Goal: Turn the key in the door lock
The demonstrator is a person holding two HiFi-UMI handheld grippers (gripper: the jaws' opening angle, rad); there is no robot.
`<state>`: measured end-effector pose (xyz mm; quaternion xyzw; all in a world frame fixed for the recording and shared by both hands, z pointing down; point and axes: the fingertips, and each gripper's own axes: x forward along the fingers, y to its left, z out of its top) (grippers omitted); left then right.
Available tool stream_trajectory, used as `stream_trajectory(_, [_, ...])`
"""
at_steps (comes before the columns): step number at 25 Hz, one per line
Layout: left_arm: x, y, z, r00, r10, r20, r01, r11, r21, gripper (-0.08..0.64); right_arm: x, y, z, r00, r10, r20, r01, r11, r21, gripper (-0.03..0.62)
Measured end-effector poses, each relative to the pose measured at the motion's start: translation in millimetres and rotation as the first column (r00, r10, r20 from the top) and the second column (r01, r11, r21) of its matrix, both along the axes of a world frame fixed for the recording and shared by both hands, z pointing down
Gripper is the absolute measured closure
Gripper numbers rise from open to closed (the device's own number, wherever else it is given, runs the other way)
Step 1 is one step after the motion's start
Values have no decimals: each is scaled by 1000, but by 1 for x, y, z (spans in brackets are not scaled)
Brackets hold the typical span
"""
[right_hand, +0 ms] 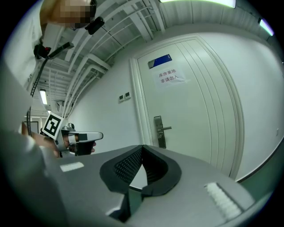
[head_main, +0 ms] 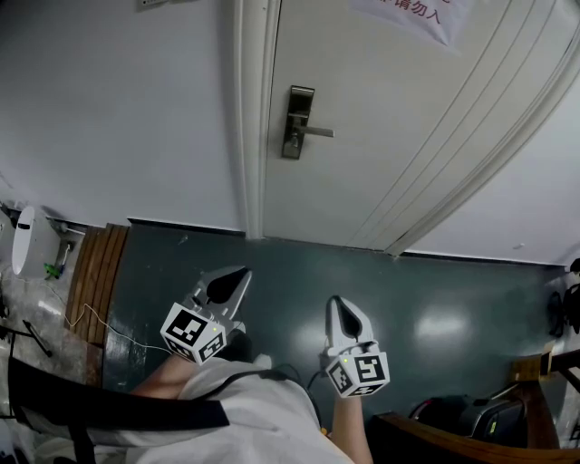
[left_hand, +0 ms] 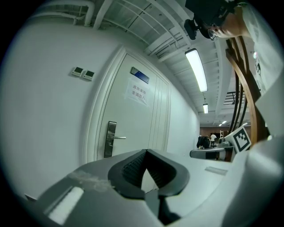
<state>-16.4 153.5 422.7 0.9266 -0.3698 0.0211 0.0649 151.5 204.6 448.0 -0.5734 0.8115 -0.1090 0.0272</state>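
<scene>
A white door (head_main: 381, 109) stands shut ahead, with a metal lock plate (head_main: 295, 122) and a lever handle (head_main: 314, 132) near its left edge. I can make out no key on the plate at this distance. My left gripper (head_main: 234, 276) and right gripper (head_main: 343, 310) hang low over the dark floor, well short of the door, both pointing at it. Both are shut with nothing between the pads. The left gripper view shows the left gripper (left_hand: 145, 151) with the lock plate (left_hand: 109, 139) beyond it. The right gripper view shows the right gripper (right_hand: 142, 146) below the lock plate (right_hand: 158, 132).
A paper notice (head_main: 408, 13) hangs on the door. A slatted wooden board (head_main: 91, 272) and a white object (head_main: 27, 239) lie by the wall at left. A wooden chair (head_main: 535, 399) and a dark bag (head_main: 467, 419) stand at lower right. People (left_hand: 208, 141) stand far down the corridor.
</scene>
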Motion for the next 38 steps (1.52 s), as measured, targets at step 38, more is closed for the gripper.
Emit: stream_trajectory(38, [-27,-314,-3,987,151,-51,-153,988,-33,555,-40,-288,-19,989,137,-50,-140,989,-51,584])
